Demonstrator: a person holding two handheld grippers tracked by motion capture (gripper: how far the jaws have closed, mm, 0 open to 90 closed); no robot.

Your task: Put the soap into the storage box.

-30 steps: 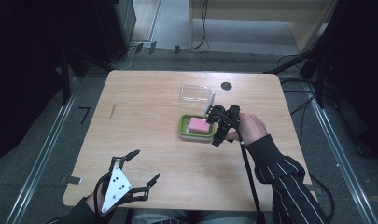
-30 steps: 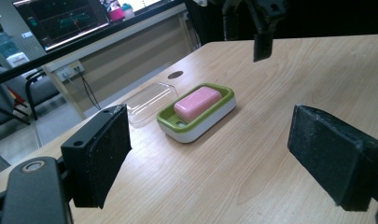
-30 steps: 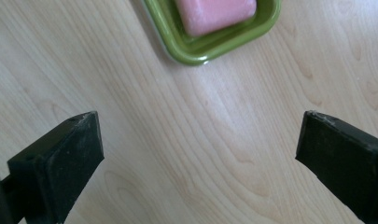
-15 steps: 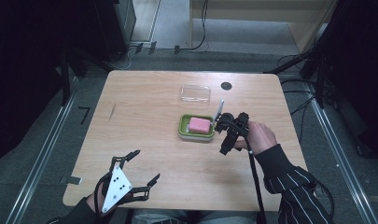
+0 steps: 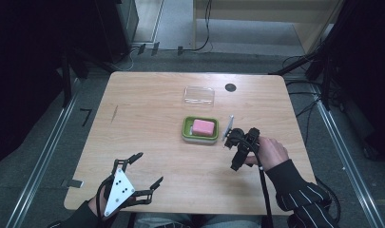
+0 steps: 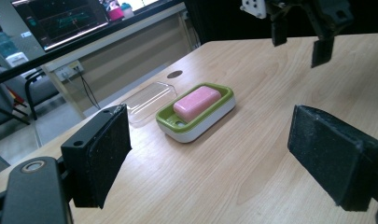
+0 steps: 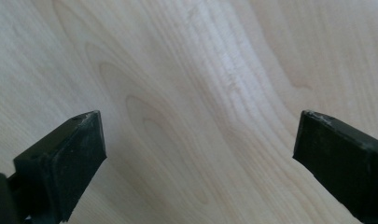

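High view: a green soap dish [image 5: 200, 129] with a pink soap bar [image 5: 203, 127] sits mid-worktop [image 5: 147, 104], a clear lid [image 5: 199, 95] just behind it toward the far edge. Broad bare wood lies toward the left edge and the near edge. The left gripper [image 5: 141, 168] hovers over the near-left corner, fingers apart. The right gripper [image 5: 233, 149] is tipped downward beside the dish, well inside the right edge.

Left gripper view: its fingers [image 6: 100, 154] are spread wide, framing the dish [image 6: 196, 122] and soap bar [image 6: 197, 102].

Right gripper view: its fingers [image 7: 65, 158] stand wide apart over bare wood [image 7: 191, 93].
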